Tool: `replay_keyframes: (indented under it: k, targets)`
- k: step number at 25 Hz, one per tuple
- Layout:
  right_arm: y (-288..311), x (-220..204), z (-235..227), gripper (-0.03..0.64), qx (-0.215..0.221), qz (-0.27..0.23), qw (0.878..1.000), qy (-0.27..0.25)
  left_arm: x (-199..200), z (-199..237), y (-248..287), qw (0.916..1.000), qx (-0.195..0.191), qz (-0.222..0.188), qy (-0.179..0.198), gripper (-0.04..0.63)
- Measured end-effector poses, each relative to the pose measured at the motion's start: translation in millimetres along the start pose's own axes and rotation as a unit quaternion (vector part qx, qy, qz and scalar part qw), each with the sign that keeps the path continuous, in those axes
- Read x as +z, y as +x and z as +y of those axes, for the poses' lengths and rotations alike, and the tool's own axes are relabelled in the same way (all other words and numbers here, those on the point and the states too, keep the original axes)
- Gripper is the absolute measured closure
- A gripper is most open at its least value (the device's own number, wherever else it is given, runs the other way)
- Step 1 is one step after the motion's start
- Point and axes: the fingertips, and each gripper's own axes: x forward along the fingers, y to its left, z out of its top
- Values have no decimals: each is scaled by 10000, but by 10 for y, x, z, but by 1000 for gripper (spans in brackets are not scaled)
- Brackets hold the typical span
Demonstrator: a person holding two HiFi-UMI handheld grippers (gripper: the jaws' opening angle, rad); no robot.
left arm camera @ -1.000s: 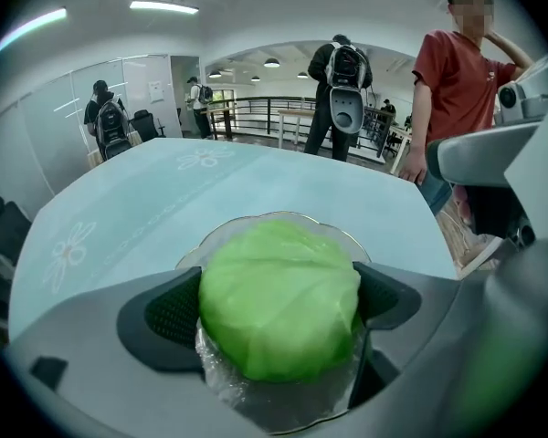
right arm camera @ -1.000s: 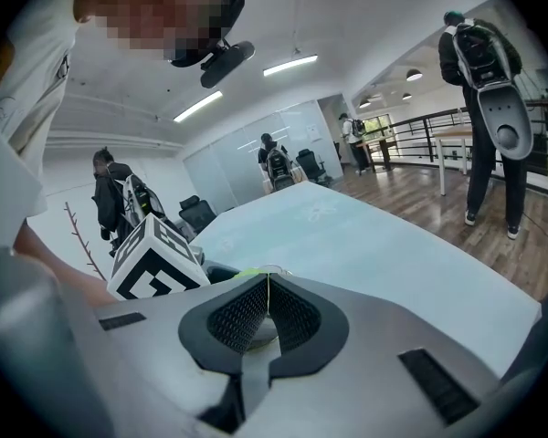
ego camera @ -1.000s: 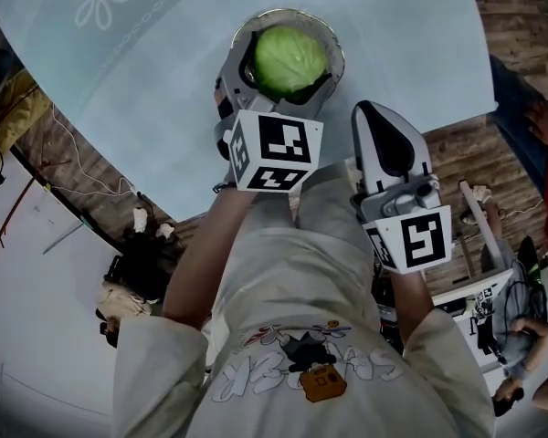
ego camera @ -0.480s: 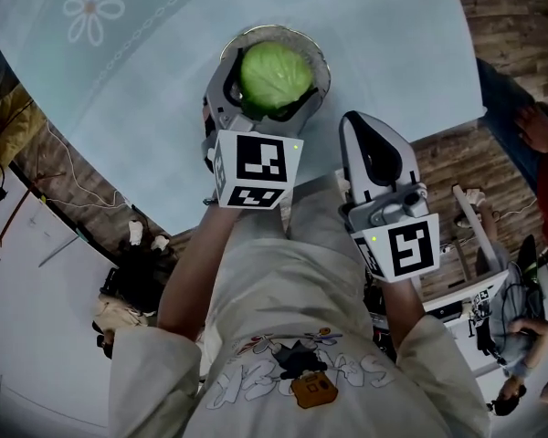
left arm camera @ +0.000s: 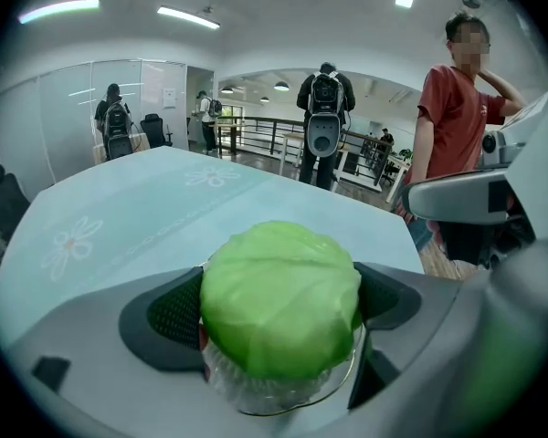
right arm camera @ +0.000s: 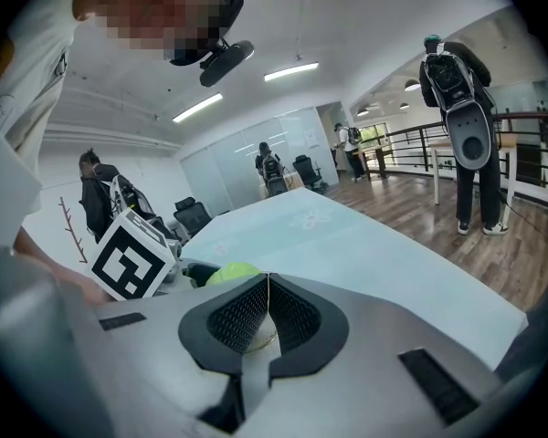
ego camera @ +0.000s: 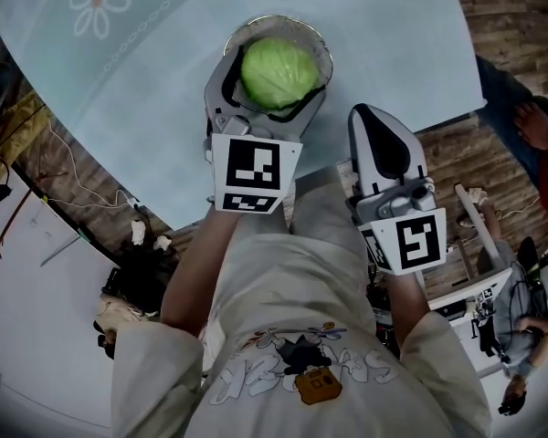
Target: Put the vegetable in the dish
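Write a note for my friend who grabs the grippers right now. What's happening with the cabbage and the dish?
Left gripper: jaws closed on the cabbage, one on each side.
Right gripper: shut, empty, just off the table edge.
Cabbage: sitting down in the glass dish on the table; can't tell if its full weight rests there.
Done: cabbage brought into the dish.
Left: probably open the left jaws and pull away.
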Motion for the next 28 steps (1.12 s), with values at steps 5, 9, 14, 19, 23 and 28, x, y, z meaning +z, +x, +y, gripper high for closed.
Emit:
replay_keyframes:
  k: [5,9,14,19,23,28]
  targets:
    - [-36,94,51,593,-22,-72,9999,-97,166,63,-175,9989,55,-447,-148,83]
    - [-97,153,118,593,-20,-135,9997,-196,292,83,-343,9973,105,-709,-169,83]
    - [-168,259,224,594,-41,-234,9993,-278,479,65,-617,9945,133,-1025,-144,83]
    - [-222,407,397,594,-87,-398,9984,-391,608,64,-950,9916,189,-1268,-188,83]
    - [-280,533,558,593,-154,-565,9968,-536,675,73,-1237,9887,263,-1409,-435,83]
    - [-403,617,776,593,-305,-722,9950,-620,699,67,-1604,9851,249,-1634,-472,83]
